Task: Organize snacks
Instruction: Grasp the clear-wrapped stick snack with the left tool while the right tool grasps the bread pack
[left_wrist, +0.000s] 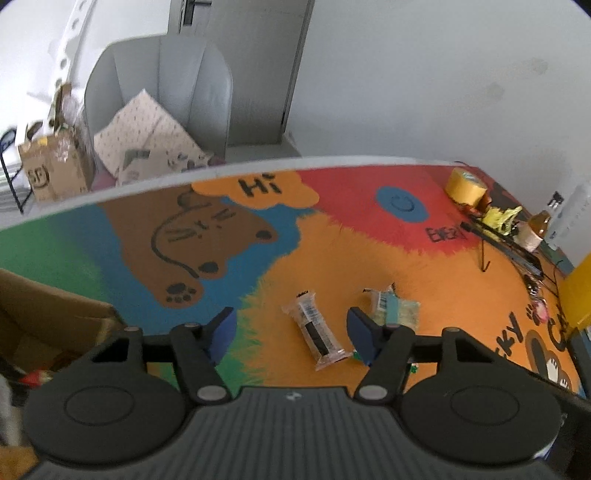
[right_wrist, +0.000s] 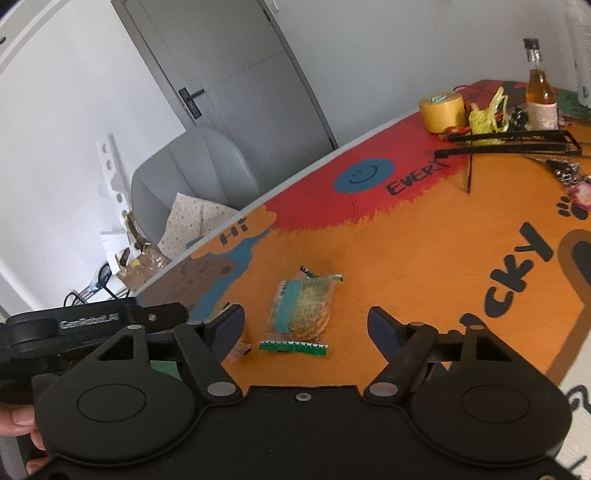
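1. The left tool (left_wrist: 291, 328) hung above the painted counter (left_wrist: 332, 251) with its jaws partly apart, grasping nothing; its blue pads (left_wrist: 223, 330) pressed on no wrapper.
2. A clear-wrapped dark snack bar (left_wrist: 316, 332) lay flat on the orange patch between those jaws, nearer the pad at 3 o'clock, untouched as far as the view showed.
3. A green-edged cracker packet (left_wrist: 397, 308) lay just beside the bar at its 2 o'clock, partly hidden behind the left tool's right finger.
4. The right tool (right_wrist: 306, 325) was likewise released, jaws partly apart and empty, above the same packet (right_wrist: 301, 308), which sat between the fingers, closer to the 9 o'clock one.
5. A cardboard box (left_wrist: 48, 317) stood at the counter's 8 o'clock edge in the left view.
6. A yellow tape roll (right_wrist: 441, 110) and a bottle (right_wrist: 541, 96) stood far off at 1 o'clock.
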